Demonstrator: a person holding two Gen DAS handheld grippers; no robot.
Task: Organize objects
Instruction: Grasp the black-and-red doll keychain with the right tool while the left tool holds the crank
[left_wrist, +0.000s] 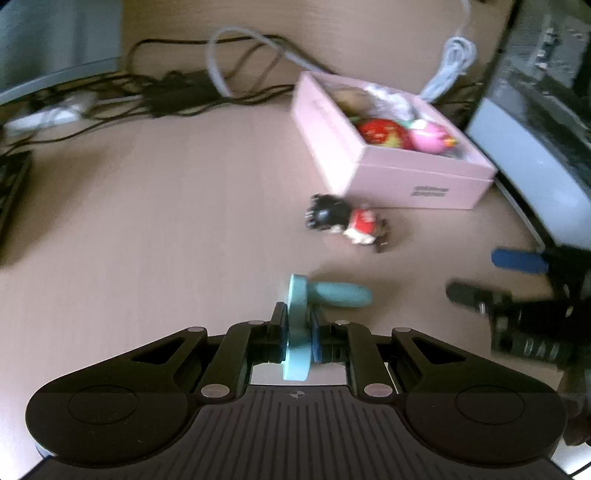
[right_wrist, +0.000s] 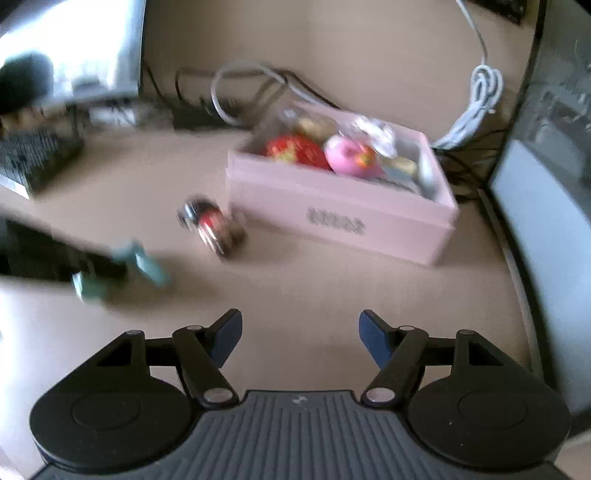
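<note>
My left gripper (left_wrist: 297, 325) is shut on a light-blue toy (left_wrist: 297, 332), gripping its flat disc; the toy's rounded stem (left_wrist: 341, 293) points forward over the desk. The same toy shows blurred in the right wrist view (right_wrist: 142, 264). A pink box (left_wrist: 417, 184) ahead to the right holds a red toy (left_wrist: 382, 133) and a pink toy (left_wrist: 428, 138). A small doll with black hair and a red top (left_wrist: 347, 221) lies on the desk beside the box. My right gripper (right_wrist: 301, 332) is open and empty, facing the box (right_wrist: 332, 218) and doll (right_wrist: 212, 225).
Tangled black and grey cables (left_wrist: 192, 88) lie at the back of the wooden desk (left_wrist: 147, 221). A keyboard (right_wrist: 33, 155) sits at the left. A monitor base (left_wrist: 528, 158) stands on the right. My right gripper's fingers (left_wrist: 517, 260) show at the right edge.
</note>
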